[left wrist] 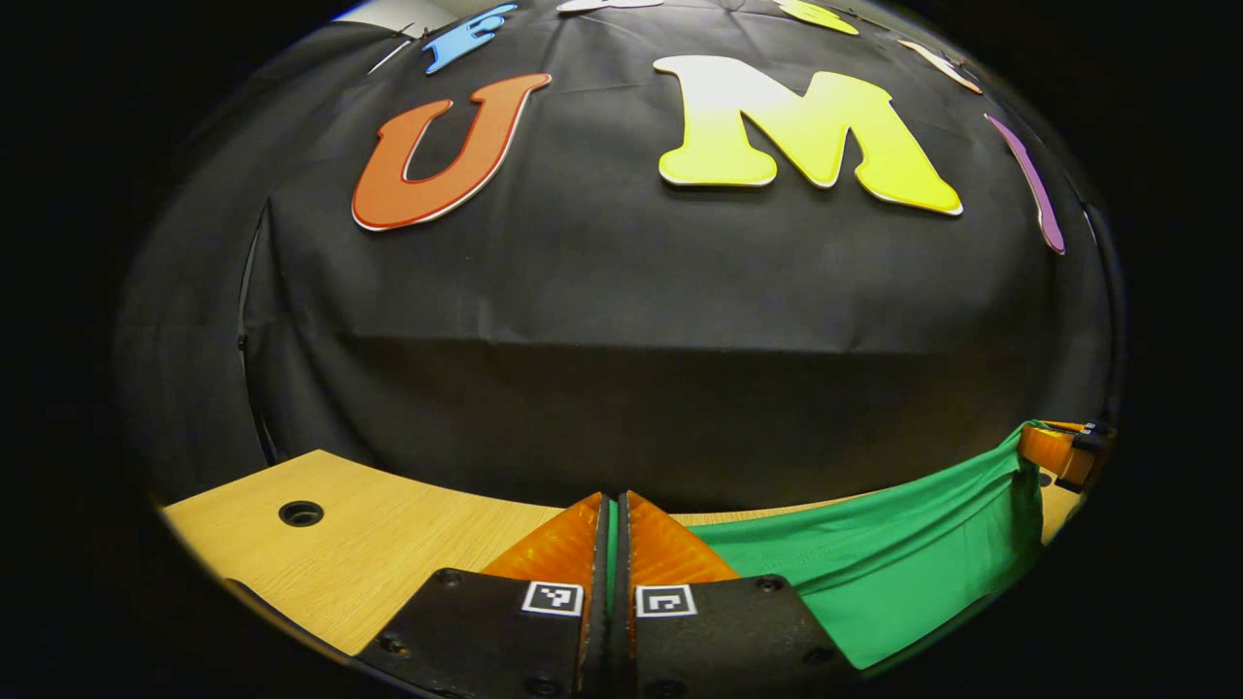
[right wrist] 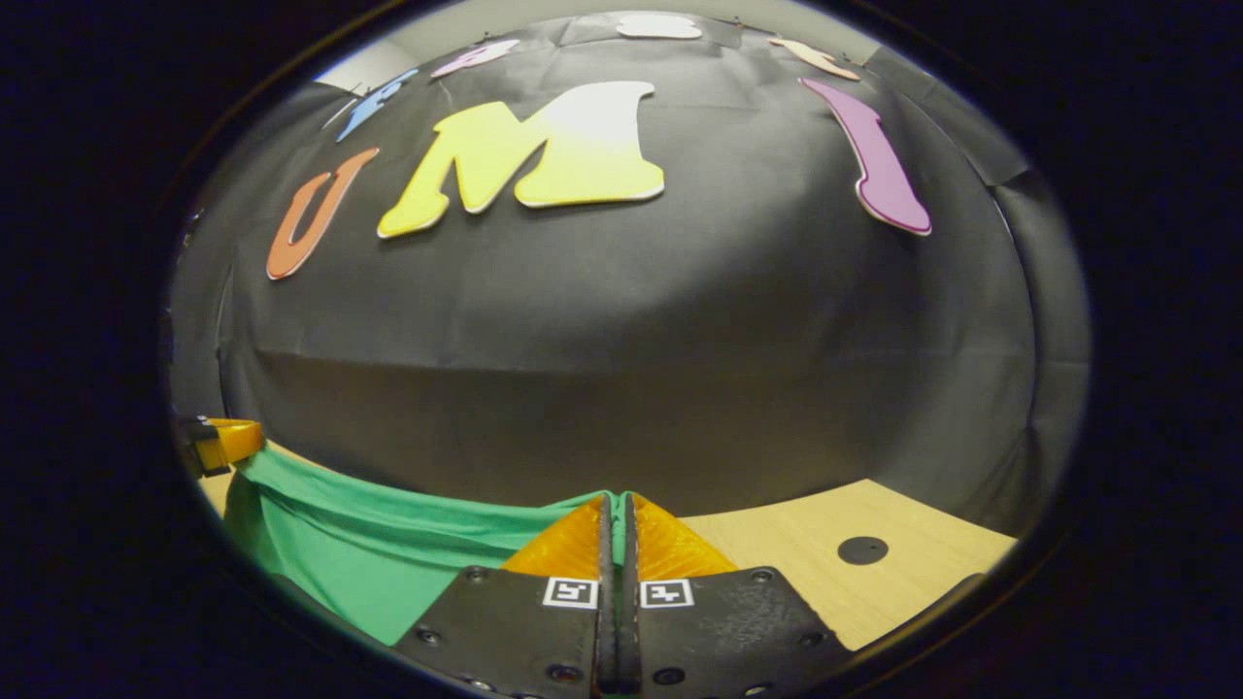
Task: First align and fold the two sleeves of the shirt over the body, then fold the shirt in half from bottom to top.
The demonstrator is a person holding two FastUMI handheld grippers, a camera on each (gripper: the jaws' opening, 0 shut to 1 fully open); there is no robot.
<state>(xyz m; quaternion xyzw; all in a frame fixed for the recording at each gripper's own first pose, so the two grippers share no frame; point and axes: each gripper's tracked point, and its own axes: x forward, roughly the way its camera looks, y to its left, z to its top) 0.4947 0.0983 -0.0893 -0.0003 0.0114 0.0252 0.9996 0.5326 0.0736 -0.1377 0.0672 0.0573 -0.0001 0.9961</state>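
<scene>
The green shirt (left wrist: 874, 573) hangs stretched between the two grippers above the wooden table (left wrist: 369, 544). In the left gripper view, my left gripper (left wrist: 614, 505) is shut on an edge of the shirt, a thin green strip showing between its fingers. The cloth runs off to the right, where the right gripper (left wrist: 1063, 451) holds its other end. In the right gripper view, my right gripper (right wrist: 616, 505) is shut on the shirt (right wrist: 388, 553), whose fabric sags leftward to the left gripper (right wrist: 223, 442) at the far left edge.
The wooden table (right wrist: 855, 582) has a round dark hole (left wrist: 301, 513) on its left part and another hole (right wrist: 862, 549) on its right part. The black cloth wall (left wrist: 631, 369) stands close behind the table's far edge.
</scene>
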